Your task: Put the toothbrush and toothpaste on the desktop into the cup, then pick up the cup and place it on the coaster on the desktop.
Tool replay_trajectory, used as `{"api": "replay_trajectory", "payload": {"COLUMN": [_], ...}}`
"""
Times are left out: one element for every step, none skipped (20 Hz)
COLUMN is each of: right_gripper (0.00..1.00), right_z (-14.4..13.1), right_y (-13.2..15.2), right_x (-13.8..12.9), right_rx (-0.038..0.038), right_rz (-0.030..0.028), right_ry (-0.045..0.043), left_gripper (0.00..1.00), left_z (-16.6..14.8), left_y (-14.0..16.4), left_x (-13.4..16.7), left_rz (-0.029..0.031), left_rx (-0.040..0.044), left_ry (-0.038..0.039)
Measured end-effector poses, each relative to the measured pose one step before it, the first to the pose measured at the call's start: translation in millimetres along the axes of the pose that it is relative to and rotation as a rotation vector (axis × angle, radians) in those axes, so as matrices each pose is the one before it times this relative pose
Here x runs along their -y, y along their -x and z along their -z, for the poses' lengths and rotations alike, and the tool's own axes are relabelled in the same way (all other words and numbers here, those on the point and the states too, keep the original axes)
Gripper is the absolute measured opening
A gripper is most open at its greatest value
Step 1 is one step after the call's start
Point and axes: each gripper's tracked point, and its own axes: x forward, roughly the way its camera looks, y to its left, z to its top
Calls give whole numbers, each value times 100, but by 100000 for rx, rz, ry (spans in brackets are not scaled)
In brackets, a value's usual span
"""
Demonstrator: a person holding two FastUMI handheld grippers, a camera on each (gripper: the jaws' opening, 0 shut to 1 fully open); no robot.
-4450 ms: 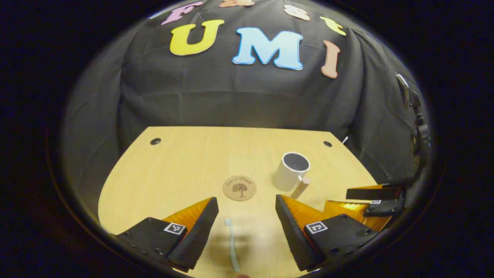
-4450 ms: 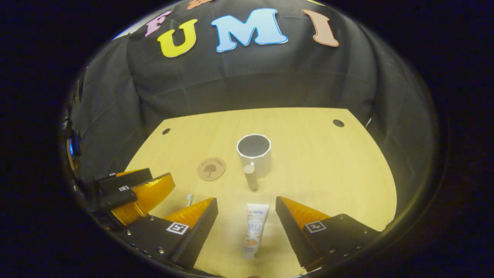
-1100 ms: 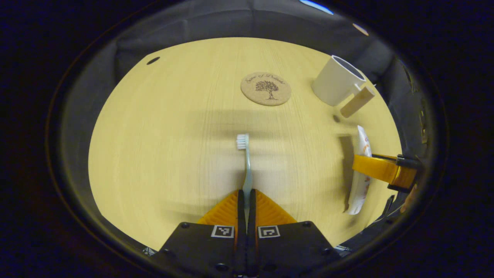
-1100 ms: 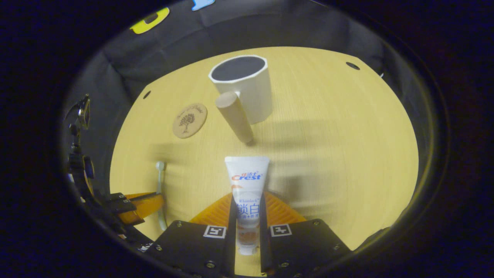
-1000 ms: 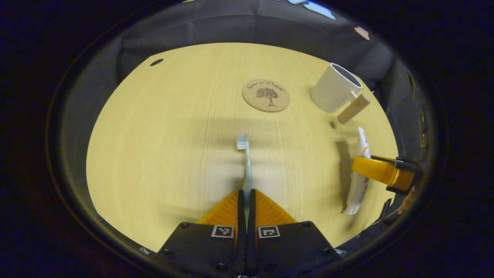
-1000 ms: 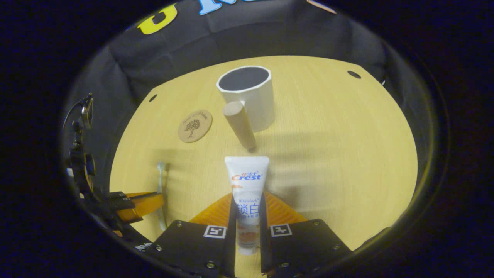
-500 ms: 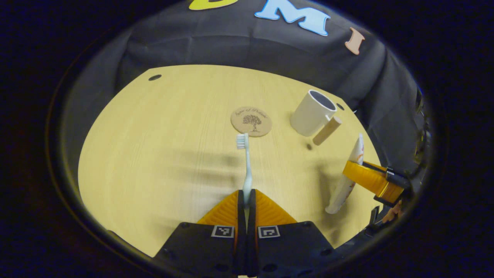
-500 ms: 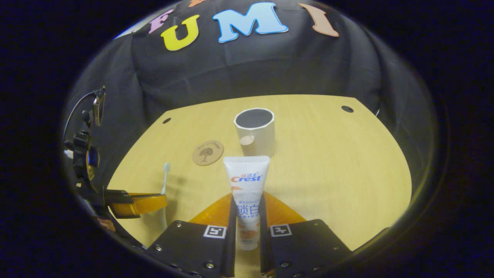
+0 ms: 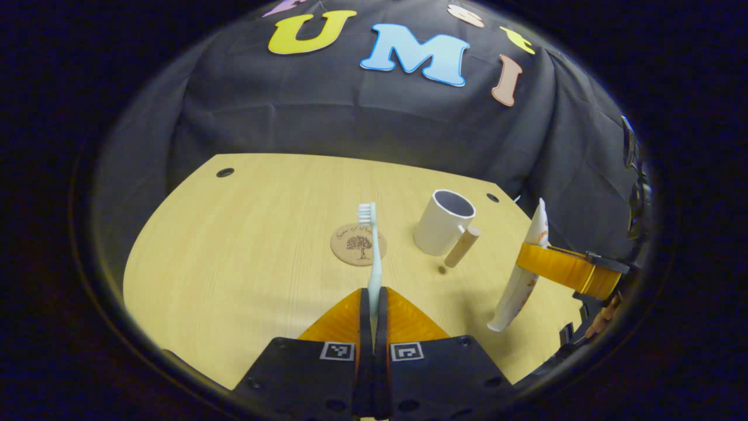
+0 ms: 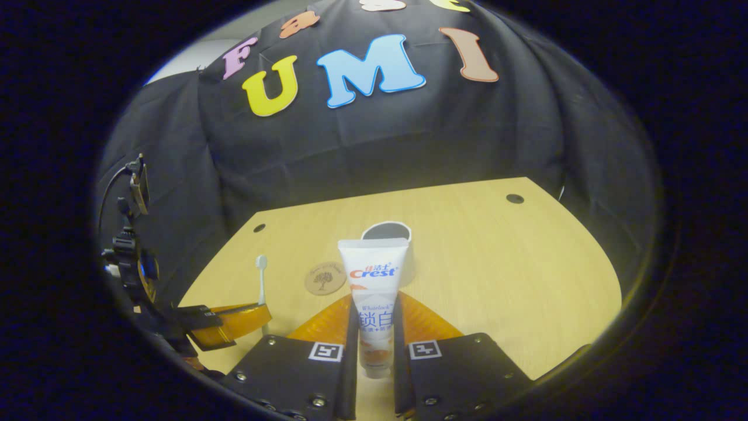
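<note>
My left gripper [image 9: 372,292] is shut on the handle of a pale toothbrush [image 9: 371,245], whose bristled head points away from me above the desk. My right gripper [image 10: 374,301] is shut on a white toothpaste tube [image 10: 374,280], flat end up. In the left gripper view the tube [image 9: 520,275] hangs tilted at the right, held by the right gripper [image 9: 546,263]. A white cup [image 9: 442,222] with a wooden handle [image 9: 461,247] stands on the desk; in the right gripper view the cup [image 10: 387,231] sits partly behind the tube. A round cork coaster [image 9: 356,245] [image 10: 325,278] lies left of the cup.
The light wooden desk [image 9: 234,234] has small round holes near its far corners [image 9: 225,172] [image 10: 514,198]. In the right gripper view the left gripper [image 10: 234,321] with the toothbrush [image 10: 262,278] shows at the lower left. Black cloth walls the booth behind.
Both grippers have lifted and tilted up from the desk, carrying the toothbrush and the toothpaste with them. The cup and coaster now look farther and lower in both views.
</note>
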Motion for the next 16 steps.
{"api": "replay_trajectory", "payload": {"right_gripper": [26, 26, 26, 26, 26, 24, 24, 26, 26, 26, 28, 26, 28, 26, 26, 26], "right_z": [-1081, -901, -965, -962, -633, -741, -717, -490, -706, -658, -683, -558, -599, -480, -625, -348], "right_y": [12, -116, -182, -341, 218, -426, -345, -303, -339, -393, -501, -426, -558, -462, -517, -584], "right_x": [-277, -197, -181, -325, -210, -226, -138, -81, -83, -74, -83, 38, 9, -65, 43, 99], "right_rx": [2480, 2490, 2465, 2547, 2097, 1880, 1898, 2002, 2023, 2017, 1798, 1470, 1368, 1501, 1807, 1532], "right_rz": [-35, -2, -52, -238, -112, 250, 261, 514, 595, 674, 547, 727, 707, 351, 467, 540], "right_ry": [-223, -159, -35, 409, 1024, 1236, 1349, 997, 606, 167, 225, 129, -109, 47, -29, 101], "left_gripper": [8, 8, 8, 7, 8, 8, 8, 8, 8, 8, 8, 8, 8, 8, 8, 8], "left_z": [-878, -818, -797, -826, -734, -895, -959, -1076, -1032, -824, -657, -440, -412, -336, -137, -138], "left_y": [1, -257, -142, -269, -246, -271, -276, -297, -454, -317, -408, -519, -456, 70, -283, -333], "left_x": [322, 167, 218, 380, 459, 166, 314, 150, 95, 406, 262, 297, 280, 560, 254, 71], "left_rz": [793, 1123, 855, 1197, 1620, 1115, 960, 442, 514, 1192, 768, 777, 774, 850, 508, 464], "left_rx": [2289, 2441, 2692, 2410, 2155, 2658, 2841, 3534, 3495, 2858, 1958, 1504, 962, 1076, 1090, 1518], "left_ry": [-778, -875, -807, -137, 12, -313, -1192, -2180, -2068, -1677, -1048, -438, -127, -247, -184, -458]}}
